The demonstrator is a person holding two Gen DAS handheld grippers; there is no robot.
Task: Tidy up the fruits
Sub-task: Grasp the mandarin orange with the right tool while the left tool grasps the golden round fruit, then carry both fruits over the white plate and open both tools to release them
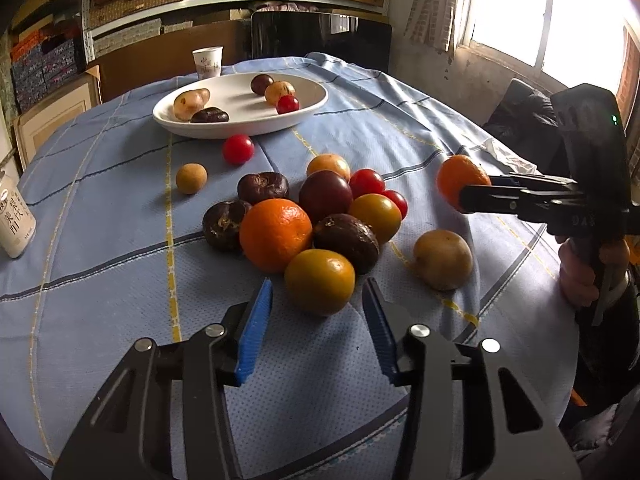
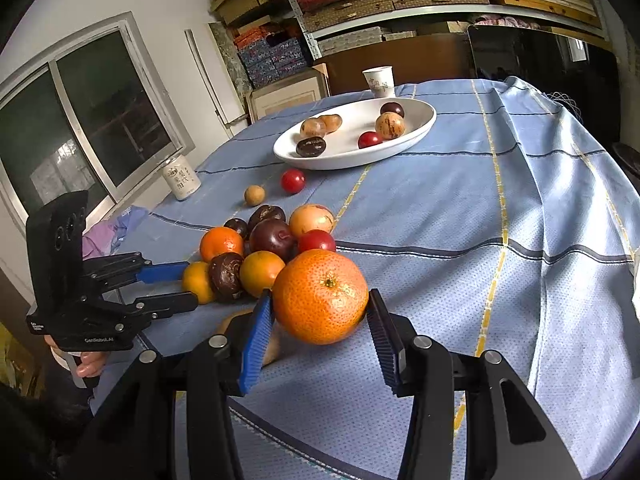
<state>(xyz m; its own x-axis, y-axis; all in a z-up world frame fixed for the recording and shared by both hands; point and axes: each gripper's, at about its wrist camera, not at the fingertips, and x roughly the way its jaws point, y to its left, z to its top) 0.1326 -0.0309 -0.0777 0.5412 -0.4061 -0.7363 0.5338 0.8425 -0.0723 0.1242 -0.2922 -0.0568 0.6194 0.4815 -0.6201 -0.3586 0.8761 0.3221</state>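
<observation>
My right gripper [image 2: 320, 296] is shut on a tangerine [image 2: 320, 276] held above the blue cloth; from the left wrist it shows at the right [image 1: 476, 196] with that tangerine [image 1: 456, 178]. My left gripper [image 1: 318, 282] is open low over the cloth, and a yellow-orange fruit [image 1: 320, 282] lies between its blue fingertips with small gaps on both sides. Behind it sits a pile: a second tangerine [image 1: 276, 234], a dark plum [image 1: 325, 196], brown water chestnuts [image 1: 346, 242] and red cherry tomatoes [image 1: 366, 182]. A white oval plate [image 1: 240, 128] at the back holds several fruits.
A tan round fruit [image 1: 442, 258], a small longan [image 1: 191, 178] and a lone cherry tomato [image 1: 238, 149] lie apart on the cloth. A paper cup [image 1: 207, 62] stands behind the plate and a white can [image 1: 14, 224] at the left edge. Shelves fill the back wall.
</observation>
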